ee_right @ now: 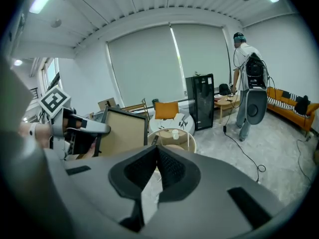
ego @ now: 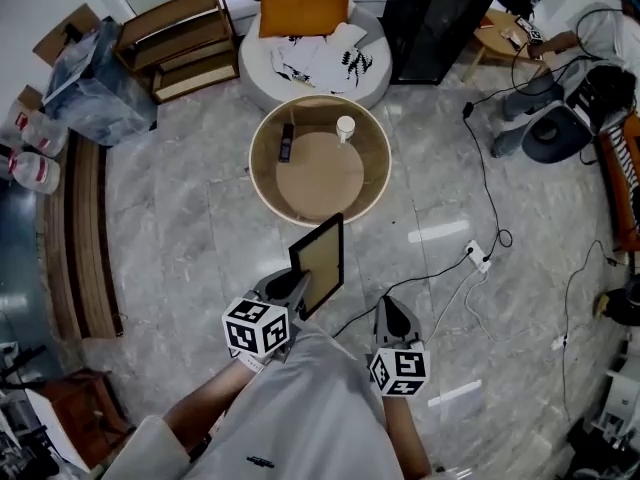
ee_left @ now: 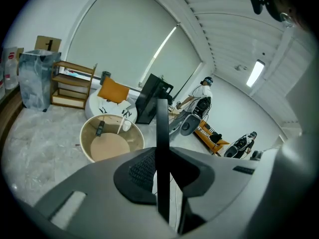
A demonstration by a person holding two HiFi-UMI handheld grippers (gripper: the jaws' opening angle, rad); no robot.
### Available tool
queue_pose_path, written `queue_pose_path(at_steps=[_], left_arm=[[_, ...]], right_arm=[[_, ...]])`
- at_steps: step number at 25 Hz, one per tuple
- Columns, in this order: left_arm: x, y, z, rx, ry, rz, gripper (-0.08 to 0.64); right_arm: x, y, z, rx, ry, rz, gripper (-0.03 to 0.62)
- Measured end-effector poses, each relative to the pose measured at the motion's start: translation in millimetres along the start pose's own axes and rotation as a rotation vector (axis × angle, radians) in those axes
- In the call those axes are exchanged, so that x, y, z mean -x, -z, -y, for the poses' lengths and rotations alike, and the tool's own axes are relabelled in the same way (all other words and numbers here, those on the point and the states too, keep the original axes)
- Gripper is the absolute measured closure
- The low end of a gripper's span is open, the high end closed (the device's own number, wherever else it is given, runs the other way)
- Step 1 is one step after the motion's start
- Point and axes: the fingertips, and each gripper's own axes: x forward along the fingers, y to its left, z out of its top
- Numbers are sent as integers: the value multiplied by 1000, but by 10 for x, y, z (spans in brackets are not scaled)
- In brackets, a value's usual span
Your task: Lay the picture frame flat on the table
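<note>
Left gripper clamps the picture frame by its edge, upright in the air near the round worktop rim. Right gripper closed, empty, alongside.

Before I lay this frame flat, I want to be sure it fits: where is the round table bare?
The middle and near half of the table are bare, right up to its near edge. The far side is crowded: a remote at the far left, a cup to its right. Probably best to set the frame down short of them.
</note>
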Motion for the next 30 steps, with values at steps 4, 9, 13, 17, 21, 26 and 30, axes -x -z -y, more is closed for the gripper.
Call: queue_pose_path(at_steps=[4, 9, 13, 17, 21, 26, 30], left_arm=[[-474, -618, -261, 1, 19, -9, 495], [-853, -1156, -611, 52, 14, -5, 495], [-1016, -1400, -800, 54, 10, 14, 495], [-1151, -1548, -856, 108, 9, 32, 495], [-1297, -1656, -883, 153, -18, 47, 495], [-1396, -1621, -1010, 238, -84, 74, 495], [-1548, -1655, -1000, 294, -102, 84, 495]], right_arm=[[-689, -479, 150, 28, -6, -29, 589], [-1385, -1023, 298, 55, -15, -42, 589], [-1682, -1277, 335, 101, -26, -31, 588], [-1866, -1426, 377, 151, -73, -41, 588], [-2079, -1533, 459, 160, -131, -50, 589], [-2292, -1597, 377, 156, -239, -17, 589], [-2453, -1656, 501, 237, -234, -62, 589]])
